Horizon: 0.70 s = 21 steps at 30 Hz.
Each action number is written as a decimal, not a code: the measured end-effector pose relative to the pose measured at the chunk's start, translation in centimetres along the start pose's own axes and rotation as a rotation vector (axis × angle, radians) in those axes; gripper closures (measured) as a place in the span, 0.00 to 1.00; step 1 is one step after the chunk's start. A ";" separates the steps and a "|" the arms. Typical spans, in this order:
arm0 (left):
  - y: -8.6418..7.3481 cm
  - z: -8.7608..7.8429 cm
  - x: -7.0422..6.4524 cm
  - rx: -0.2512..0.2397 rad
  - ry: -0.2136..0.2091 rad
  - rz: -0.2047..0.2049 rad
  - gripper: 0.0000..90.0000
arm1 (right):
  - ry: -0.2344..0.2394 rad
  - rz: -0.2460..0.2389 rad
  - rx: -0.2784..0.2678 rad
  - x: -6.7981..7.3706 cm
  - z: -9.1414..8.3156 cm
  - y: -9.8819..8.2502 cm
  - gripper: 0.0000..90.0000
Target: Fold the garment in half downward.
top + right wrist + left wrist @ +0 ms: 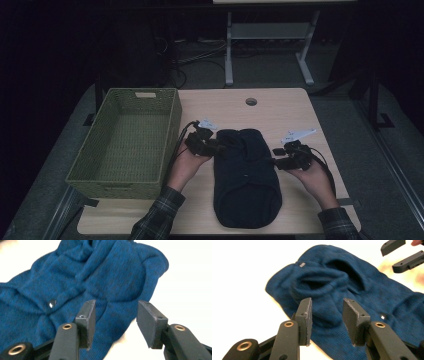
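Note:
A dark blue knitted garment (246, 175) lies flat in the middle of the wooden table (280, 107), its length running toward the front edge. My left gripper (220, 146) hovers at the garment's upper left edge. In the left gripper view the left gripper (327, 320) stands open above the folded cloth (352, 282), with nothing pressed between the pads. My right gripper (276, 157) is at the garment's right edge. In the right gripper view it (116, 322) is open too, over the rounded edge of the knit (75, 277). A small metal snap (52, 303) shows on the cloth.
A green woven basket (172, 135) stands on the left of the table, close beside my left hand. A round cable hole (251, 101) lies in the tabletop at the back. A white desk frame (229, 50) stands on the floor beyond.

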State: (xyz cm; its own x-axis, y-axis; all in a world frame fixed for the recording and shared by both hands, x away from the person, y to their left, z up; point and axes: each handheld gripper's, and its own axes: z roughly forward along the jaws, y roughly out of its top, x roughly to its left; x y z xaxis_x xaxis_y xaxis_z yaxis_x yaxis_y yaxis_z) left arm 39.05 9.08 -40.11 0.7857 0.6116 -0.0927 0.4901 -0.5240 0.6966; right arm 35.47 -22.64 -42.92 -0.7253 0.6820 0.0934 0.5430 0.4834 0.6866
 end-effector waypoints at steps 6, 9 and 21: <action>1.2 0.6 1.3 -0.006 0.023 -0.024 0.63 | 0.003 -0.001 -0.013 -1.0 0.3 1.8 0.55; 2.0 1.1 1.8 -0.005 0.041 -0.022 0.63 | 0.014 0.003 -0.026 -1.5 0.5 2.6 0.55; 4.1 3.2 4.5 0.022 0.103 -0.033 0.65 | 0.010 0.012 -0.034 -2.8 1.6 4.9 0.56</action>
State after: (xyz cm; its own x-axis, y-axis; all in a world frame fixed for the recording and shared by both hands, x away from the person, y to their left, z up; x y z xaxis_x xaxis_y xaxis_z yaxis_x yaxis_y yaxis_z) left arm 45.87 7.77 -39.95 0.7269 0.6855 -0.0410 0.5238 -0.5149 0.6786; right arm 40.89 -21.28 -40.99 -0.7230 0.6822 0.1088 0.5370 0.4559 0.7098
